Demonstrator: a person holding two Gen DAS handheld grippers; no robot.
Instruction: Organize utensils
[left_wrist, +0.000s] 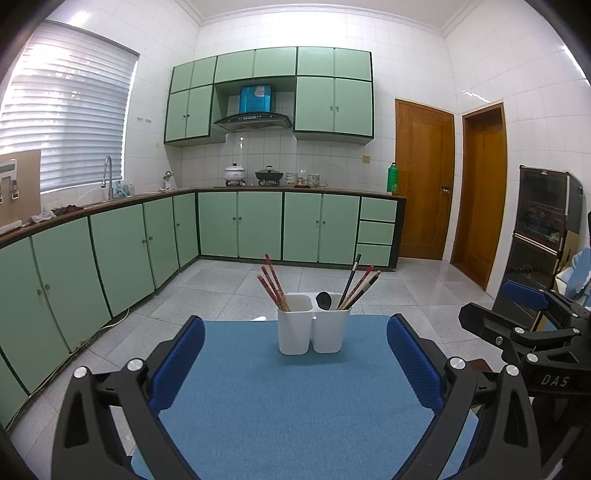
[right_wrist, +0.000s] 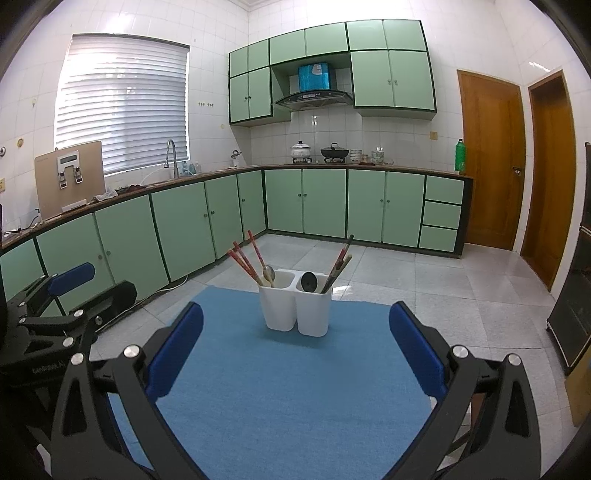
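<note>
**Operator:** What is the setting?

**Guide:** You are in a tiled kitchen with green cabinets. The work surface is a blue mat (left_wrist: 295, 398). Use the white two-compartment holder (left_wrist: 313, 328) at the mat's far end as your landmark.

**Operator:** Gripper status?

**Guide:** Your left gripper (left_wrist: 295, 362) is spread wide and holds nothing. Your right gripper (right_wrist: 295, 354) is likewise spread and empty. Both hover over the mat on the near side of the holder, well apart from it.

**Operator:** Where are the utensils?

**Guide:** All stand in the holder. The left compartment carries red chopsticks (right_wrist: 245, 260) and a metal spoon (right_wrist: 268, 275). The right compartment carries a black spoon (right_wrist: 308, 282) and mixed dark and red chopsticks (left_wrist: 357, 282).

**Operator:** How do I proceed?

**Guide:** Probably sorting by type. Approach one utensil from above the holder. Grip a single shaft high, clear of its neighbours. Lift straight up, so the holder does not tip.
</note>
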